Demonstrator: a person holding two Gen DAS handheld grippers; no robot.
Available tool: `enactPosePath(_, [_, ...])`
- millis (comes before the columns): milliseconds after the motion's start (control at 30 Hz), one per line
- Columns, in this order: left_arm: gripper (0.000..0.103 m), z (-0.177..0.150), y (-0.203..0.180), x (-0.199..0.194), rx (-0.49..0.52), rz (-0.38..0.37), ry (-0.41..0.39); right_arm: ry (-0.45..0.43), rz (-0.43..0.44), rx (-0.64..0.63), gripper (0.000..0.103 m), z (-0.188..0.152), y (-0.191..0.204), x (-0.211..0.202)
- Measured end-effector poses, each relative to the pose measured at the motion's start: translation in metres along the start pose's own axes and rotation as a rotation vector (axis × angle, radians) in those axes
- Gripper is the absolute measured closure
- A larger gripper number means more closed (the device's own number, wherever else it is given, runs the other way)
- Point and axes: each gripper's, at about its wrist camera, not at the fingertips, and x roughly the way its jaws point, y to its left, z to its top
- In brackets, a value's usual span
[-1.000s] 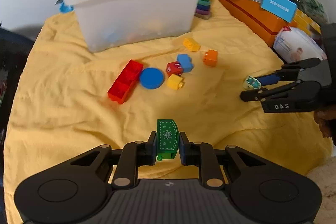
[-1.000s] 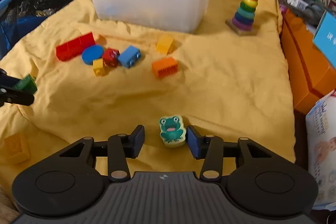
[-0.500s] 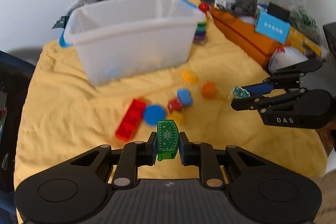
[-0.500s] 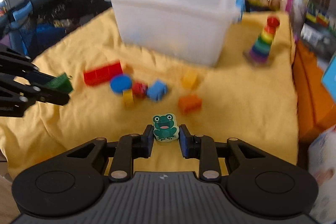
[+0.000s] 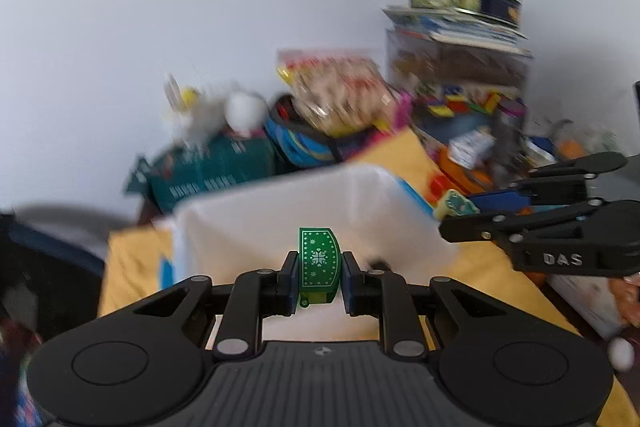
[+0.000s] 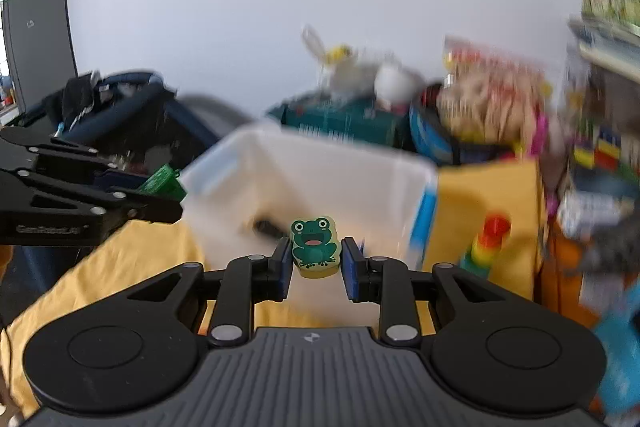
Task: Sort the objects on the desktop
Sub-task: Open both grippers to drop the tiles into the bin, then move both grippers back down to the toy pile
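I've got the green snowflake brick (image 5: 320,265) pinched upright in my left tongs (image 5: 320,277), pads nearly together, flat on its sides. The frog block (image 6: 314,247) sits in my right tongs (image 6: 314,261), whose jaws have just been closing and now press it from both sides. Both pieces hang in the air at twelve o'clock from each camera, right over the near rim of the white bin (image 5: 280,211); in the left view the right tongs show at three o'clock. This looks like the carry-to-bin step. Next I'd push forward past the rim, then open both. The yellow cloth (image 6: 120,259) covers the worktop below.
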Motion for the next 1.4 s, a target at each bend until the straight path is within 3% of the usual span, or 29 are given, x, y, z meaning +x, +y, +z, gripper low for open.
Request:
enactPosePath(133, [0.079,0.028,0.018,0.036,-0.053,-0.01,-0.015,-0.031,-0.029,-0.017,0.074,0.03,-0.003,0.022])
enactPosePath(233, [0.079,0.034,0.028,0.074,-0.102,0.016,0.033,-0.014,-0.048,-0.013,0.074,0.043,-0.007,0.048])
enactPosePath(467, [0.076,-0.005,0.03,0.132,-0.033,0.077,0.202,0.14,-0.097,-0.006,0.073,0.03,-0.015,0.109])
enactPosePath(500, [0.074,-0.008,0.03,0.133,-0.042,0.082,0.217,0.154,-0.1,-0.005,0.069,0.027,-0.015,0.112])
enactPosePath(533, [0.074,-0.01,0.032,0.13,-0.054,0.076,0.211,0.162,-0.103,-0.002,0.063,0.026,-0.015,0.113])
enactPosePath(600, [0.064,-0.009,0.032,0.119,-0.065,0.057,0.182,0.147,-0.1,-0.002,0.062,0.026,-0.014,0.109])
enactPosePath(800, [0.052,0.0,0.024,0.069,-0.064,0.051,0.066,0.1,-0.103,0.003,0.056,0.033,-0.015,0.089])
enactPosePath(900, [0.039,-0.011,0.022,0.035,-0.068,0.061,0.007,0.055,-0.087,0.012,0.05,0.031,-0.014,0.066])
enactPosePath(967, [0.037,-0.026,0.02,0.017,-0.065,0.081,-0.008,0.026,-0.076,0.003,0.046,0.024,-0.013,0.048])
enactPosePath(1133, [0.037,-0.084,0.009,-0.005,-0.055,0.072,0.084,0.029,-0.045,-0.039,0.045,-0.013,-0.006,0.015])
enactPosePath(1267, [0.038,-0.131,-0.014,-0.002,0.018,0.046,0.207,0.13,-0.038,-0.072,0.049,-0.055,0.003,0.014])
enactPosePath(1333, [0.038,-0.147,-0.024,0.0,0.054,0.031,0.237,0.193,-0.035,-0.083,0.062,-0.078,0.007,0.018])
enactPosePath(1400, [0.039,-0.158,-0.031,0.004,0.083,0.035,0.269,0.259,-0.033,-0.081,0.064,-0.099,0.01,0.022])
